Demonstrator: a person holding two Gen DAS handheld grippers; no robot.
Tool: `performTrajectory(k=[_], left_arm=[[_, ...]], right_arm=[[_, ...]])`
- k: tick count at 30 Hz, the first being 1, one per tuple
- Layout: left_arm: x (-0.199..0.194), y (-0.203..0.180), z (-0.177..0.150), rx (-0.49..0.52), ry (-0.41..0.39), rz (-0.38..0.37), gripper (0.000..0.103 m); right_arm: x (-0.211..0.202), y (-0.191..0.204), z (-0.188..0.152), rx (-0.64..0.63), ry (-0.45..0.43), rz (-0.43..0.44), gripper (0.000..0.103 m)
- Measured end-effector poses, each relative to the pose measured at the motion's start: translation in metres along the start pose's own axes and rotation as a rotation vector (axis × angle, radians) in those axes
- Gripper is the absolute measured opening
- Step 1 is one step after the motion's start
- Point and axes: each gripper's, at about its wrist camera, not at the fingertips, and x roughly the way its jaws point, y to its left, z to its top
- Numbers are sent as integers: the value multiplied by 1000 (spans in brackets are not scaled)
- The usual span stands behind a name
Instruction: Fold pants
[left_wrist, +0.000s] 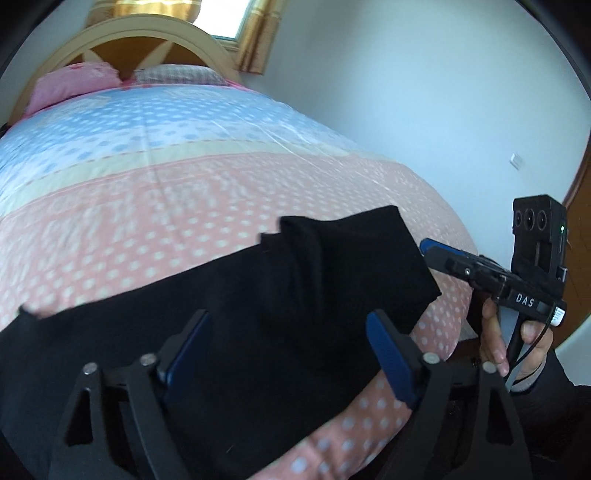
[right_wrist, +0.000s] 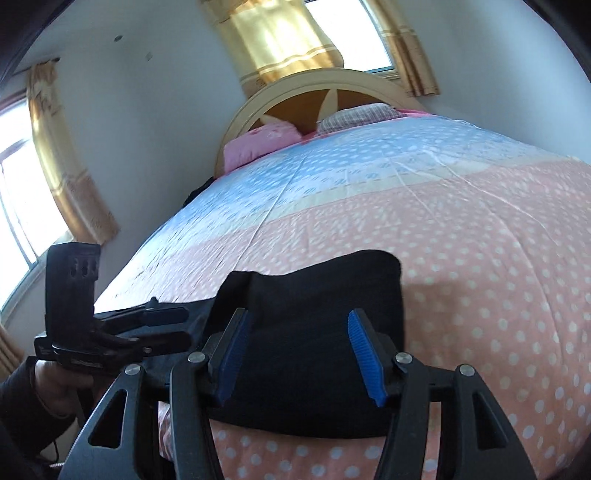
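Grippers are seen above the black pants (left_wrist: 229, 295) near the foot edge of the bed (left_wrist: 184, 192). The left gripper (left_wrist: 288, 354) is held wide open, its blue pads (left_wrist: 391, 362) clear of the cloth; nothing is gripped. The right gripper (right_wrist: 295, 350) is held partly open over the folded end, likewise empty. The pants are laid flat on the dotted pink quilt (right_wrist: 480, 277), across that edge; pillows (right_wrist: 262, 142) are seen at the headboard (right_wrist: 314, 83).
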Motion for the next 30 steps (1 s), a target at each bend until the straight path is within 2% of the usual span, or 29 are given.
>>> performTrajectory(k=[3,5,8,14,15,16,17,18,20,30], left_arm=[[28,-14,14,26,32,9,77],[42,-13,19,5,53,7,76],[58,-7,21,-54,103,-6,65],[57,-11,15,-75,99,25,63],[58,-13,16,-70,103,34,59],[58,-14,16,-65,107,44,43],[57,-13,16,-65,108,49,20],[57,-12,17,-78,113,40,15],[51,-7,19,-130,111,0,12],[-22,-9,30,-201,7,-48,11]], right_arm=[[-3,-4,4,17,-6,2,57],[-6,-5,4,20,-13,7,57],[-5,-7,6,29,-18,5,57],[1,-9,4,58,-22,-10,57],[-1,-9,4,59,-32,-13,57],[-2,-9,4,59,-39,-13,57],[-3,-10,4,59,-46,-14,57],[-5,-10,4,59,-55,-17,57],[-8,-12,4,65,-70,-21,58],[-14,-17,6,85,-98,-26,60]])
